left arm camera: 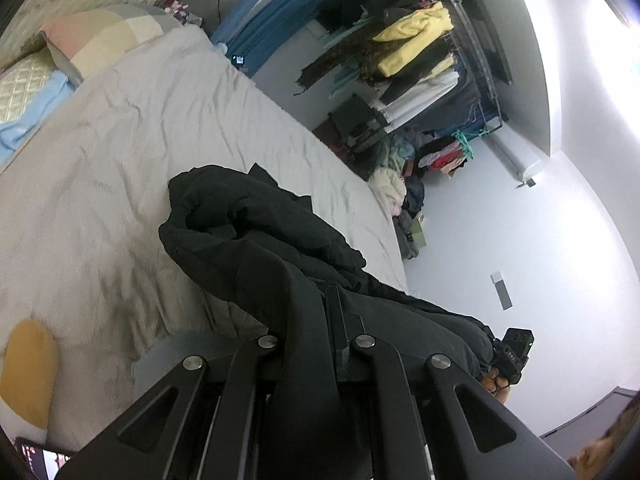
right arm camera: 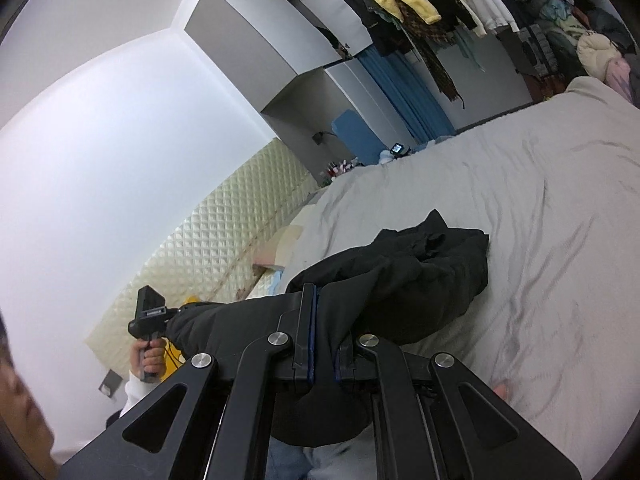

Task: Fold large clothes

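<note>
Clearly both sets of fingers, left gripper (left arm camera: 316, 320) and right gripper (right arm camera: 324, 320), pinch the garment (left arm camera: 256, 236); ahead it bunches on the bed (left arm camera: 120, 140), so folds may crease.

A wide bed covered by a wrinkled pale grey quilt (left arm camera: 168, 128) carries the things. A crumpled black fabric garment (left arm camera: 256, 232) lies bunched on the quilt near its foot edge. At the head end sits a pastel patchwork pillow (left arm camera: 104, 36), with light blue cloth (left arm camera: 24, 120) beside that pillow.
</note>
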The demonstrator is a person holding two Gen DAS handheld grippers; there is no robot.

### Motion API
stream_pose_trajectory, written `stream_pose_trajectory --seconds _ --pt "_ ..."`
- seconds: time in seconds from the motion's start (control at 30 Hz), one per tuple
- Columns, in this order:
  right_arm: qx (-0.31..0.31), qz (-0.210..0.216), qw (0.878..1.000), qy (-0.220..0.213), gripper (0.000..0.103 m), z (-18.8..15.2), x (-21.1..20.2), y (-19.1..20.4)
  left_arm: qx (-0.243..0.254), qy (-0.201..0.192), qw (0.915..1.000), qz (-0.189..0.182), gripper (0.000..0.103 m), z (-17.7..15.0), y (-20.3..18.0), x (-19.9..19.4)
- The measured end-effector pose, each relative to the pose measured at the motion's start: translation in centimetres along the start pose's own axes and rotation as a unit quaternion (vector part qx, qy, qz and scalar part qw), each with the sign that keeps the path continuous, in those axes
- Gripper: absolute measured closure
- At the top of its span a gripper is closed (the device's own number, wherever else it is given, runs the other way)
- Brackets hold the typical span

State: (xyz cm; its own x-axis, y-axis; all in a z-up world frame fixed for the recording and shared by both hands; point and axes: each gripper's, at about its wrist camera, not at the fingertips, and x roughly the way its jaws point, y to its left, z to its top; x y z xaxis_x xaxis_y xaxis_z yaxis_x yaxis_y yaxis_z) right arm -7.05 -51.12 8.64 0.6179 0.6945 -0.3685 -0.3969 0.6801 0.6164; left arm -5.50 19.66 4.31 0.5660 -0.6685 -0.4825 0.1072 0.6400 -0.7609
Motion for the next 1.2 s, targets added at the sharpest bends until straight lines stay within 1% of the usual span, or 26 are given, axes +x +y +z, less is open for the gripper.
stream_pose_trajectory --seconds 0.13,0.2,0.27,0.33,0.37,0.43,0.53,0.63,0.7,0.77,0.83,0.9,1.0,1.03,1.1,1.2 --pt "0.022 0.002 1.0 0.002 0.098 1.4 1.3 -1.3 -0.022 0.003 0.9997 -0.001 0.094 1.2 0.6 1.1" --pt "0.032 0.003 0.999 0.001 0.097 2.6 2.2 -2.1 -0.034 0.003 0.9994 0.002 0.093 2.6 1.2 2.0" --pt "0.044 0.001 0.999 0.003 0.096 4.4 4.0 -3.2 -0.048 0.008 0.9988 0.009 0.092 4.2 1.7 3.4" --pt "0.061 0.001 0.998 0.009 0.096 6.2 6.0 -4.3 -0.058 0.018 0.9979 0.025 0.092 6.0 2.4 4.9" --pt "0.073 0.001 0.997 0.012 0.096 7.2 7.1 -5.1 -0.058 0.029 0.997 0.044 0.091 7.3 2.6 6.0" --pt "0.096 -0.006 0.995 0.021 0.096 8.8 9.5 -6.8 -0.067 0.042 0.9949 0.063 0.091 9.3 3.2 7.9" --pt "0.124 -0.018 0.992 0.032 0.095 11.0 13.0 -9.3 -0.085 0.061 0.9904 0.09 0.091 12.1 4.8 11.1" --pt "0.149 -0.03 0.988 0.039 0.095 12.7 16.2 -12.1 -0.118 0.063 0.9856 0.104 0.09 14.3 6.9 13.9" --pt "0.177 -0.035 0.983 0.039 0.095 13.4 18.0 -14.0 -0.135 0.062 0.9828 0.11 0.09 15.7 7.8 15.5" --pt "0.188 -0.05 0.98 0.041 0.095 14.3 19.9 -15.7 -0.153 0.061 0.9793 0.117 0.09 17.1 8.7 17.1" --pt "0.212 -0.063 0.974 0.041 0.095 14.9 21.6 -17.1 -0.172 0.058 0.9754 0.125 0.09 18.3 9.2 18.6" --pt "0.229 -0.081 0.969 0.04 0.095 15.4 23.3 -18.5 -0.174 0.058 0.9728 0.141 0.09 19.6 9.8 20.4" --pt "0.238 -0.102 0.965 0.044 0.095 16.1 25.4 -20.2 -0.19 0.063 0.9659 0.164 0.09 21.1 11.1 23.1" --pt "0.248 -0.11 0.961 0.045 0.095 16.2 26.3 -21.0 -0.196 0.065 0.964 0.168 0.09 21.2 11.6 23.8" --pt "0.259 -0.13 0.956 0.054 0.095 16.2 28.1 -22.7 -0.204 0.072 0.9592 0.183 0.09 21.7 12.5 25.8" --pt "0.268 -0.15 0.949 0.066 0.096 15.8 30.3 -24.6 -0.206 0.094 0.9501 0.214 0.09 22.5 13.9 29.1"
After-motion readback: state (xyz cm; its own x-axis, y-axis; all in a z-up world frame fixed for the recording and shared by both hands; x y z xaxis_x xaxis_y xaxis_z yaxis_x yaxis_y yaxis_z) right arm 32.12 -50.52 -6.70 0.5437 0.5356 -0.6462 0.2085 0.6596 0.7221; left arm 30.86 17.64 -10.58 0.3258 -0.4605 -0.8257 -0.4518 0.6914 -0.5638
